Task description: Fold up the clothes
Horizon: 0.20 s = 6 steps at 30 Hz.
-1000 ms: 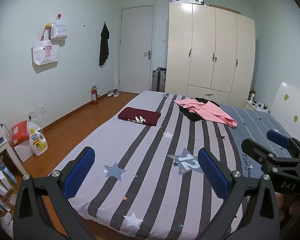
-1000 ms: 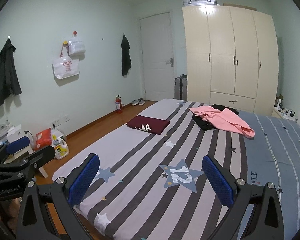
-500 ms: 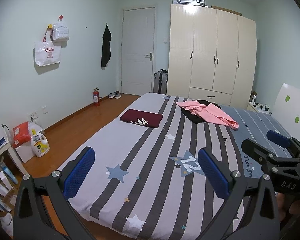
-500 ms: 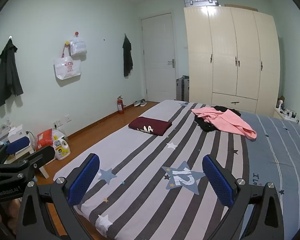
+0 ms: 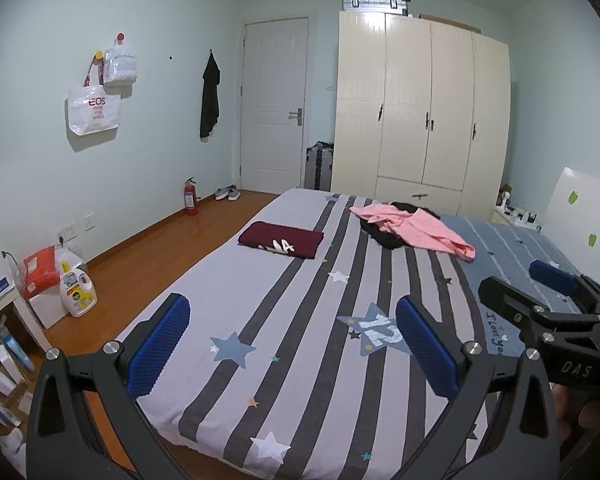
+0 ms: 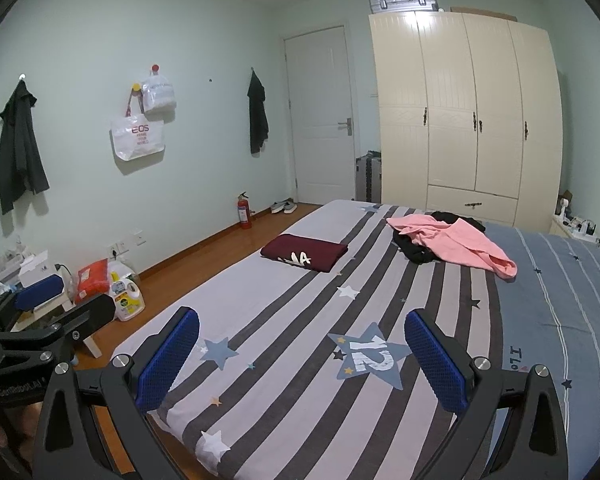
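Both tools spread wide, gripping nothing: left tool, right tool, both above the near end of the bed. Folded maroon shirt lay mid-bed; pink garment crumpled over black clothing farther back.

A bed covered by a grey-and-white striped sheet printed with stars fills the lower centre of the frame. A folded maroon garment with white lettering is laid flat near the middle. To its right, a crumpled pink garment is heaped over a black garment; the two are touching.
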Motion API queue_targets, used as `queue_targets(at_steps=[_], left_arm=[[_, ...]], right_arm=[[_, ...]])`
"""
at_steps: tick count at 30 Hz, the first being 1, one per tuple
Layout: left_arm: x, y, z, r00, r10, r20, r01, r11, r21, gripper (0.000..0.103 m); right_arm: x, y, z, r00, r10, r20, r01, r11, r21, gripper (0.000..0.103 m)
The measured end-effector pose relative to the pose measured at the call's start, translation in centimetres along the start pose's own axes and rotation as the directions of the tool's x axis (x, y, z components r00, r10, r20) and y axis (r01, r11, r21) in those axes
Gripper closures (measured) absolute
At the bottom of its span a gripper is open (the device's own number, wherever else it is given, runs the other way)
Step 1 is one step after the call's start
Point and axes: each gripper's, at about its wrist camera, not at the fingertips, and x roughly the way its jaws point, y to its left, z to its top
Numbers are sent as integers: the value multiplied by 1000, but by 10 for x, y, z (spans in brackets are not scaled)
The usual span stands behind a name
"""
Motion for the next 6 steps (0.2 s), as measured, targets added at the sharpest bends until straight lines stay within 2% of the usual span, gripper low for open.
queue_targets(at_steps=[6], left_arm=[[0,-1,2,1000,13,2,-13,1000,1,1]], right_arm=[[-1,-3,0,1000,7,0,-7,1000,2,1]])
